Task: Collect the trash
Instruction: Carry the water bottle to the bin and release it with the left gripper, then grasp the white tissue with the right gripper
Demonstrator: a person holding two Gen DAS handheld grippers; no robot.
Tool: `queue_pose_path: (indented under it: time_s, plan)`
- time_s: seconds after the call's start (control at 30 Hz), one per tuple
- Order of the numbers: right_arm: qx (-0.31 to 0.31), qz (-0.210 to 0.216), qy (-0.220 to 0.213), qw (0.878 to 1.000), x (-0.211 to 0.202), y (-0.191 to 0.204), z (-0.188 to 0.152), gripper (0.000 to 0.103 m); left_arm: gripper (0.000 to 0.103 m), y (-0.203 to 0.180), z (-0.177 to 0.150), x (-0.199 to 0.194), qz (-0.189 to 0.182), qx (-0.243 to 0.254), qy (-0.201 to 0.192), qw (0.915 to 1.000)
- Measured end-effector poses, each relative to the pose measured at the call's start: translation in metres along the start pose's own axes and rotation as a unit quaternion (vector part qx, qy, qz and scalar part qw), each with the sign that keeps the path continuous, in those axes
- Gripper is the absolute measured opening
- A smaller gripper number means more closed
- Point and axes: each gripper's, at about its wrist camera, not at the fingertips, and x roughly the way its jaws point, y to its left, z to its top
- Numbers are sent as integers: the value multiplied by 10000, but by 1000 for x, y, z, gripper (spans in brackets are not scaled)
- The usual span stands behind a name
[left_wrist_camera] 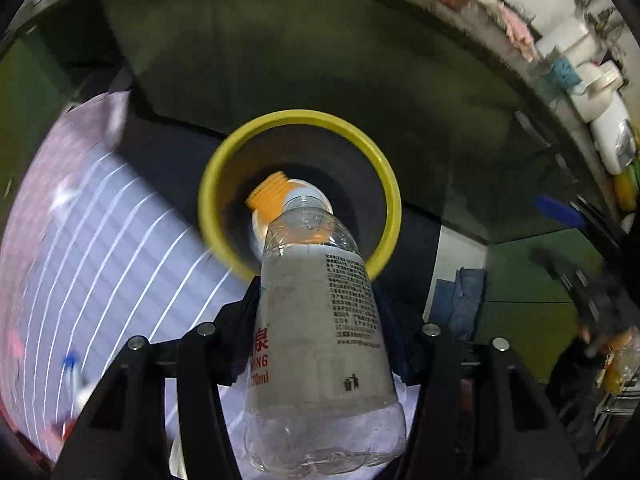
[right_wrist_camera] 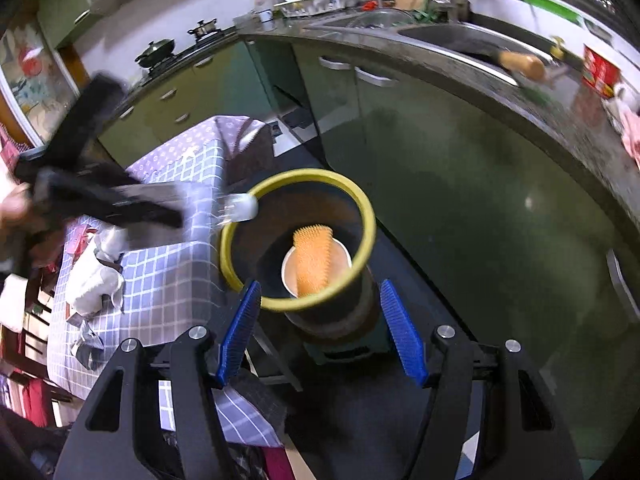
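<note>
My left gripper (left_wrist_camera: 320,312) is shut on a clear plastic bottle (left_wrist_camera: 320,320) with a white label, held neck-first just above the yellow-rimmed dark bin (left_wrist_camera: 384,184). Inside the bin lie a white paper cup (right_wrist_camera: 340,252) and an orange spiky piece (right_wrist_camera: 312,264). In the right wrist view the left gripper (right_wrist_camera: 176,208) comes in from the left, and the bottle's end (right_wrist_camera: 242,206) reaches the bin's yellow rim (right_wrist_camera: 370,220). My right gripper (right_wrist_camera: 320,328) is open and empty, its blue pads (right_wrist_camera: 402,340) either side of the bin's near wall.
A table with a purple checked cloth (right_wrist_camera: 172,280) stands left of the bin, with crumpled white paper (right_wrist_camera: 94,280) and small wrappers on it. Green kitchen cabinets (right_wrist_camera: 440,140) and a counter with a sink (right_wrist_camera: 460,40) run behind and to the right.
</note>
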Motion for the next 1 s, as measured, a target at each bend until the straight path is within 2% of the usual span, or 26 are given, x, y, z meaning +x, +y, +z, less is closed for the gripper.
queue_pose_path:
  time_s: [0.13,0.27,0.3,0.37,0.5,0.63,0.7,0.77,0.9,1.0]
  plan:
    - [190,-8,23,9998,-1,-21,-12,62,52,-7,30,51,147,-56,345,9993]
    - [320,-8,69,9995,7,-32,-17,62,55,2,53,87,241,-277,380,9986]
    - [334,-2,71,9994,9,-33,-17,62,64,4,55,90,252,-321,339,9986]
    - [361,20,85,9993,12,-34,-18,62,70,9,63,91,227,-412,152,9988]
    - [326,32,116,9994,15,-29,-20,62,71,4,59,67,3,-397,-43,9992]
    - [268,59,93,9996,15,-20,-16,62,74,-2,34,21,-263,-299,-289,9988]
    - [204,80,77,9997,14,-12,-12,62,75,3,9,-9,-503,-390,-524,9966]
    - [109,109,63,9999,14,-2,-8,62,75,10,-16,-36,-592,-405,-788,9943]
    - [-156,150,67,9997,13,25,-2,63,79,33,-75,-92,-510,-576,-1454,9864]
    - [-375,225,102,9990,16,50,4,63,84,51,-130,-126,-100,-759,-1942,9780]
